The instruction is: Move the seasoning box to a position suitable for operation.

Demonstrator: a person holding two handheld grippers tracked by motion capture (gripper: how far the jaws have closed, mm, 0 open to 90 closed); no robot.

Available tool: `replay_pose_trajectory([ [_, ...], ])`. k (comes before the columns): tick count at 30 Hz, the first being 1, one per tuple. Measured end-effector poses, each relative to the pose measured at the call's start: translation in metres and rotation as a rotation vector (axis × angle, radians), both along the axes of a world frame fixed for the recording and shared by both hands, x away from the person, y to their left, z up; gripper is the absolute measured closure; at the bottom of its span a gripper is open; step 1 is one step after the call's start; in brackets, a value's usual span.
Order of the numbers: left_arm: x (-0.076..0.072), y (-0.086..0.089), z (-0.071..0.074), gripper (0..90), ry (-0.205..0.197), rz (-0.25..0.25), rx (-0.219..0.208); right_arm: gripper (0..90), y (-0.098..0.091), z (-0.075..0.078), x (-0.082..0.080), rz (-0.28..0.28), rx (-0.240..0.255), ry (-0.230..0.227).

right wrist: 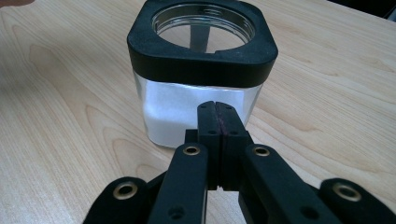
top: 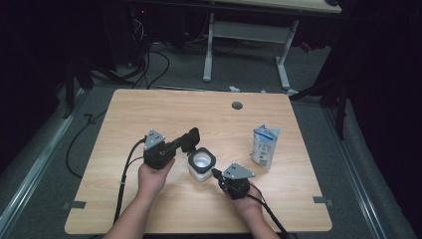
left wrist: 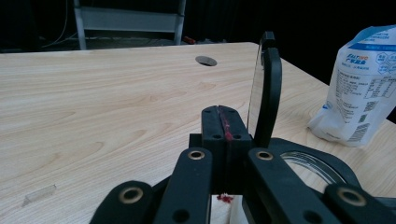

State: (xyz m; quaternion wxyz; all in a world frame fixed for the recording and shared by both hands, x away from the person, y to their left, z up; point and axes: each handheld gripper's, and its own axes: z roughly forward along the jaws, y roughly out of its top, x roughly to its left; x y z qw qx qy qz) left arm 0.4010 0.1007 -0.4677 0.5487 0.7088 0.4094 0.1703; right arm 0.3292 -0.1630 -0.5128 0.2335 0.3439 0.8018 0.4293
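Left hand-held gripper (top: 190,140) closed, empty, right hand-held gripper (right wrist: 218,116) closed, empty, facing jar (right wrist: 201,70), lid (left wrist: 270,88) upright

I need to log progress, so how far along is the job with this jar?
Done: the lid of the jar stands flipped up, the mouth open. In hand: the left gripper sits beside the lid, the right gripper is at the jar wall, both shut on nothing. Left, probably: the pouch stands apart, untouched.
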Motion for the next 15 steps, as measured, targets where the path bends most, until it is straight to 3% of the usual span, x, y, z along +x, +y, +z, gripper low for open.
replay_pose_trajectory([
  [15, -0.012, -0.007, 0.001, 90.0, -0.022, -0.032, -0.008, 89.8, 0.000, 0.000, 0.000, -0.003, 0.006, -0.001],
])
